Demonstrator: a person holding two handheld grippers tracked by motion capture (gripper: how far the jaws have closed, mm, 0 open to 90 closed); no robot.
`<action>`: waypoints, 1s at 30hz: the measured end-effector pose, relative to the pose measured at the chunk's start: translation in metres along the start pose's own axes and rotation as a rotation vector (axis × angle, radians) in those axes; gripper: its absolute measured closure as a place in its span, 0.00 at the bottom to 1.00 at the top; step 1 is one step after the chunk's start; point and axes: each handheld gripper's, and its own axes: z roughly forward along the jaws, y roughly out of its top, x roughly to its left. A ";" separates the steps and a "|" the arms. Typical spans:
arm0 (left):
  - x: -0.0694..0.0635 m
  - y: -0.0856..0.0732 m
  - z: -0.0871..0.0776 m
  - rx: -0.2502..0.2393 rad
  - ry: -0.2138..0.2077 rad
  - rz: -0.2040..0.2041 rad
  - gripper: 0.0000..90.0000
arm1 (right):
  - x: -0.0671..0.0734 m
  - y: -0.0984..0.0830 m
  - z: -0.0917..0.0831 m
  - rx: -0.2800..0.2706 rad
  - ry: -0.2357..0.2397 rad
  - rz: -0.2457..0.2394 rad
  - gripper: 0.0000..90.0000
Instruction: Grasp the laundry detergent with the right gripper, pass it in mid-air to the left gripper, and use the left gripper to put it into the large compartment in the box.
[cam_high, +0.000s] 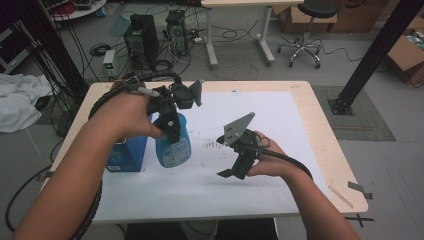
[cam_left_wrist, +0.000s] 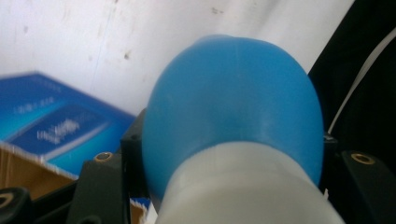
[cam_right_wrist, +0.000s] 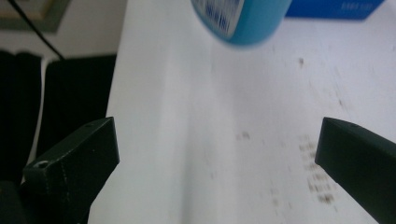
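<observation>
Overhead, the surface (cam_high: 320, 150) is a pale wooden top, most of it covered by a white sheet (cam_high: 280, 125) with a patch of small brown specks near its middle. Beyond the far edge the grey floor carries two computer towers (cam_high: 141, 37), loose cables, the legs of a second table (cam_high: 212, 35) and a wheeled stool (cam_high: 306, 30). A black strut (cam_high: 372, 55) stands at far right, and white cloth (cam_high: 17, 100) lies at far left.

Blue bottle (cam_high: 173, 142): translucent light blue plastic, rounded shoulders, white neck, a label with a barcode low on its body. It sits left of centre on the white sheet, just beside a dark blue box (cam_high: 125, 152) on its left. In the right gripper view its base looks to be off the sheet, though blur keeps me from being sure.

Long axis is close to vertical, neck up, base down, with a slight tilt.

Left tongs (cam_high: 172, 125): clamped on the bottle's upper part; in the left gripper view the shoulders bulge between the two black jaws.

Right tongs (cam_high: 231, 173): jaws wide apart, nothing between them, held over the sheet to the right of the bottle and well apart from it.
</observation>
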 end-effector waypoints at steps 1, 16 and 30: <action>0.003 -0.002 -0.004 0.004 -0.002 -0.034 0.43 | -0.001 0.001 -0.002 0.034 0.003 -0.002 0.00; 0.043 -0.040 -0.057 -0.025 -0.032 -0.405 0.43 | -0.010 0.008 -0.045 0.433 0.008 -0.034 0.00; 0.084 -0.079 -0.087 -0.015 -0.010 -0.758 0.43 | -0.006 -0.003 -0.068 0.535 0.022 -0.052 0.00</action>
